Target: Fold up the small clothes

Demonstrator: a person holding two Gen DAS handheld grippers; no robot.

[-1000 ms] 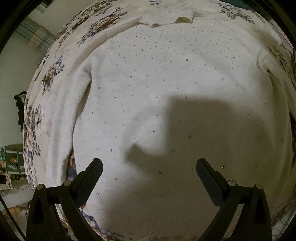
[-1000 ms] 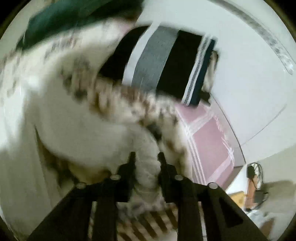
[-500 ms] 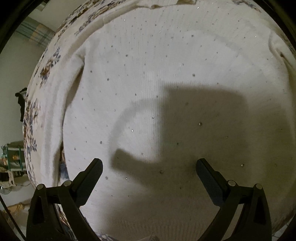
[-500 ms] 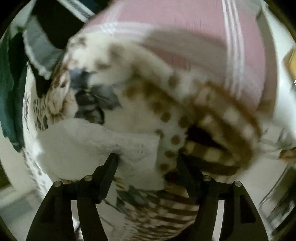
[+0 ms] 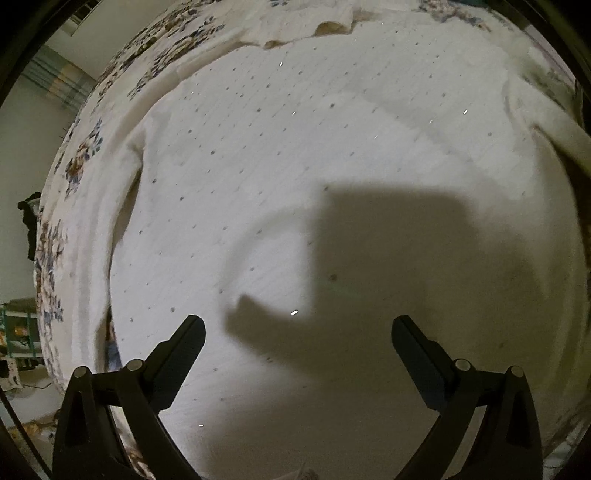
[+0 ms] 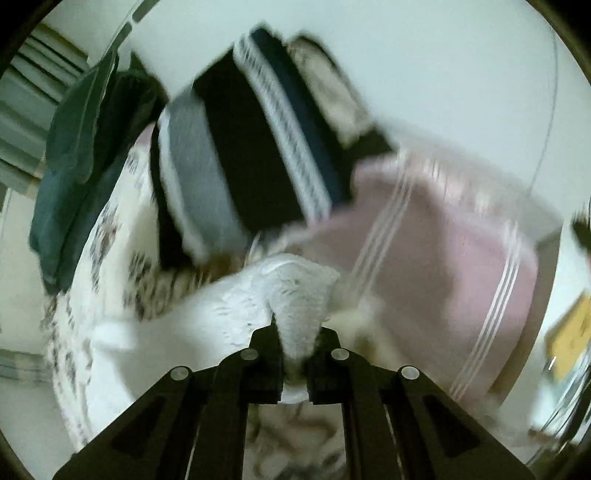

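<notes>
A white knit sweater [image 5: 332, 147] dotted with small sequins lies flat on a floral bed sheet [image 5: 74, 173], its collar [image 5: 325, 26] at the top of the left wrist view. My left gripper [image 5: 297, 321] hovers open over the sweater's lower body, casting a shadow and holding nothing. One sleeve [image 5: 92, 240] lies along the left side. In the blurred right wrist view, my right gripper [image 6: 301, 332] has its jaws closing on the cuff end of the other white sleeve [image 6: 299, 291], which sticks up between the pads.
A pink striped blanket [image 6: 443, 258] lies to the right of the right gripper. A folded black, grey and navy cloth [image 6: 240, 155] and a dark teal garment [image 6: 74, 166] lie beyond it. The bed's left edge drops to a floor with a shelf [image 5: 18, 332].
The right gripper let go, spread wide beside the white sleeve while rolling and swinging sideways, then shut on the cuff. The left gripper came slightly closer to the sweater, still open.
</notes>
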